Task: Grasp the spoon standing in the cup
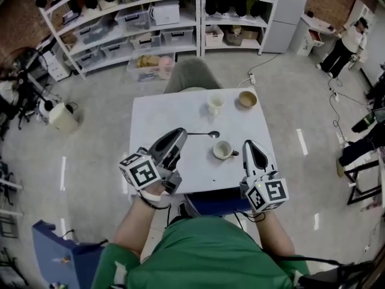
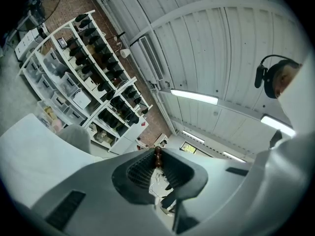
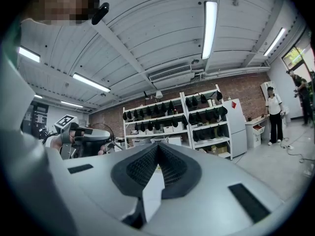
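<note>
White storage shelves (image 1: pixel 120 23) stand along the far wall, and nearer the middle of the floor is a white table (image 1: pixel 150 119), with the person in a green top at its near edge. The left gripper (image 1: pixel 179 133) reaches in over the near left part of the table and is clamped on the spoon (image 1: pixel 204 133). Its jaws are nearly together, and the left gripper view shows a small brown handle end (image 2: pixel 157 156) pinched between the ribbed pads. The right gripper (image 1: pixel 251 144) sits over the near right part of the table. Its jaws meet at the tips and there is nothing between them. On the far side of the table a white cup (image 1: pixel 215 104) stands just left of a tan bowl (image 1: pixel 247 99). A second white cup (image 1: pixel 222 150) sits nearer, between the two grippers, with its handle turned to the right. The spoon is out of any cup. It stretches about level to the right from the left gripper's tip, and its shiny bowl end lies just beyond the near cup's far rim, between the two cups.
</note>
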### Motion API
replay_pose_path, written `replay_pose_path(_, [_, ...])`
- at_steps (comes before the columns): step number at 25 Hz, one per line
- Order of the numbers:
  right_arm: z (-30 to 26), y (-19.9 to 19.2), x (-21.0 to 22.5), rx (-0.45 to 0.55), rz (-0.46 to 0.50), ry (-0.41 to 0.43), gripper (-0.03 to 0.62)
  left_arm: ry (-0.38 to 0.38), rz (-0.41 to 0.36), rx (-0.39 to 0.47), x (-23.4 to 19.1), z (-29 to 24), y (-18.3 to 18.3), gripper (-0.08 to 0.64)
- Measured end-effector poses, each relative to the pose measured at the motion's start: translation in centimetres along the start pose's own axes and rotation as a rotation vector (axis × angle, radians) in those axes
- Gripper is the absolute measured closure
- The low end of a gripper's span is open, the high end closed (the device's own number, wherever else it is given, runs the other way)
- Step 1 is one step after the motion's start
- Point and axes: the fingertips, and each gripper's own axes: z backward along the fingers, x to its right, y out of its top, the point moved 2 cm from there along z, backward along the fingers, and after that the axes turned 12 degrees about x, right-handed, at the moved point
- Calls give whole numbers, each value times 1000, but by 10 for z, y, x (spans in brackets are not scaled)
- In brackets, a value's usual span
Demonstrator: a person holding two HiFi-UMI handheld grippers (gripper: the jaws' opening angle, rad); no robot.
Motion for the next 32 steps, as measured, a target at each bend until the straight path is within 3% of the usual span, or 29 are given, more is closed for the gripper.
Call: replay_pose_path(32, [-5, -21, 29, -33, -4, -51, 571, 10, 37, -48, -36, -33, -19, 505])
